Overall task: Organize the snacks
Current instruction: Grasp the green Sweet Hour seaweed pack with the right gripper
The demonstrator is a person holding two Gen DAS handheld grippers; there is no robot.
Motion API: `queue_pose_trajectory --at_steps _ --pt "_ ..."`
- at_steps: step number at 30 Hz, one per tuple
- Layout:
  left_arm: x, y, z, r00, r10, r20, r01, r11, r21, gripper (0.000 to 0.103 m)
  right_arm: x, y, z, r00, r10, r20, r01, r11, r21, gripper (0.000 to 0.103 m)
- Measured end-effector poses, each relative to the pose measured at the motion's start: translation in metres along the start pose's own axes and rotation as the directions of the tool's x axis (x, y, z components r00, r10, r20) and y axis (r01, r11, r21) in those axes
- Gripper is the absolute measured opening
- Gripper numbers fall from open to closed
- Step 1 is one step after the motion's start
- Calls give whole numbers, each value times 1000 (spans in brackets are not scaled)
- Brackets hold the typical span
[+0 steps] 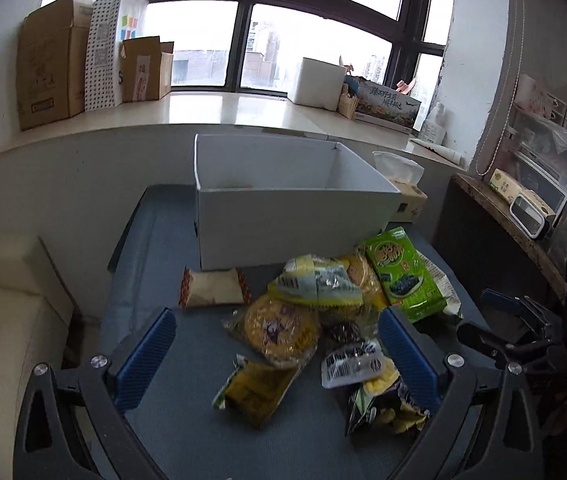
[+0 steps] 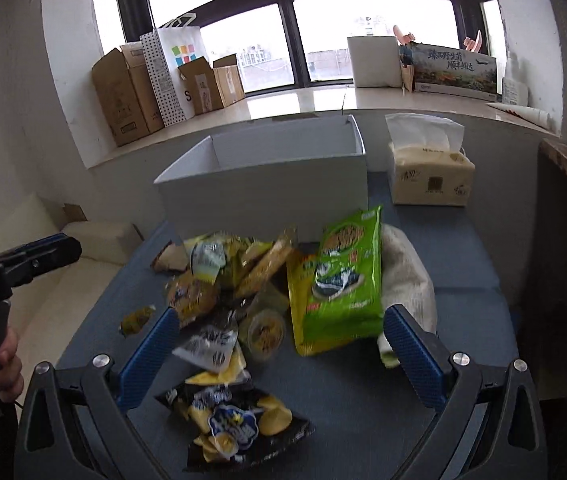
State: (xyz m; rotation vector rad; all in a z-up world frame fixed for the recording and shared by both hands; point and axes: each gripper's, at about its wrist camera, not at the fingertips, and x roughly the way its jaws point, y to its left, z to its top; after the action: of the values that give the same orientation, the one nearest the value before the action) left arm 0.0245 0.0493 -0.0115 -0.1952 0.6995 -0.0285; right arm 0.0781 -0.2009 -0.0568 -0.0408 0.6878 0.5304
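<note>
Left tool (image 1: 277, 358): we see our blue-padded fingers spread wide, nothing between them, hovering over the near part of the snack pile.
Right tool (image 2: 279, 356): likewise released, fingers apart above the pile, gripping nothing.
Black crisp bag (image 2: 235, 424): nearest to us in the right view, lying flat on the blue padded surface (image 2: 463, 312).
Loose snack packets (image 1: 283, 328): heaped mid-surface, a round yellow cake pack, a white barcoded pack and a brown-ended pastry wrapper (image 1: 213, 288) among them.
Green seaweed snack bag (image 2: 337, 280): on the pile's right side, tilted against other packets.
White open cardboard box (image 1: 283, 200): just behind the pile.
Beige tissue pack (image 2: 429, 176): right of the box.
Window sill (image 1: 211, 108): farthest, carrying brown cartons.
</note>
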Motion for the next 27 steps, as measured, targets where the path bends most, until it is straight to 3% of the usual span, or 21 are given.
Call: queue_pose_trajectory --at_steps 4,6,9,13,18,21,23,27 --pt "-4 6 -19 999 -35 -24 34 999 -42 103 10 10 -11 978 -210 -7 207 969 -132 103" --pt "-4 8 -20 999 -32 -28 31 998 -50 103 18 5 -8 963 -270 -29 263 954 -147 103" --pt "-1 10 -19 999 -25 -31 23 998 -58 103 35 -9 1 966 -242 -87 233 967 -104 103" --pt "5 10 -20 999 -28 -42 26 999 -41 103 61 -12 22 955 -279 -102 263 953 -149 103" --pt "9 5 -23 998 4 -56 -5 1000 -13 103 107 -15 42 949 -241 -201 211 964 -161 103" --pt "10 7 -25 998 4 -61 -4 1000 -12 103 130 -17 44 935 -260 -240 217 957 -193 96" --pt "13 10 -26 998 3 -71 -4 1000 -20 103 144 -20 40 919 -281 -276 228 951 -211 80" --pt "17 14 -27 996 9 -85 -12 999 -34 103 153 -22 35 929 -183 -320 135 977 -167 72"
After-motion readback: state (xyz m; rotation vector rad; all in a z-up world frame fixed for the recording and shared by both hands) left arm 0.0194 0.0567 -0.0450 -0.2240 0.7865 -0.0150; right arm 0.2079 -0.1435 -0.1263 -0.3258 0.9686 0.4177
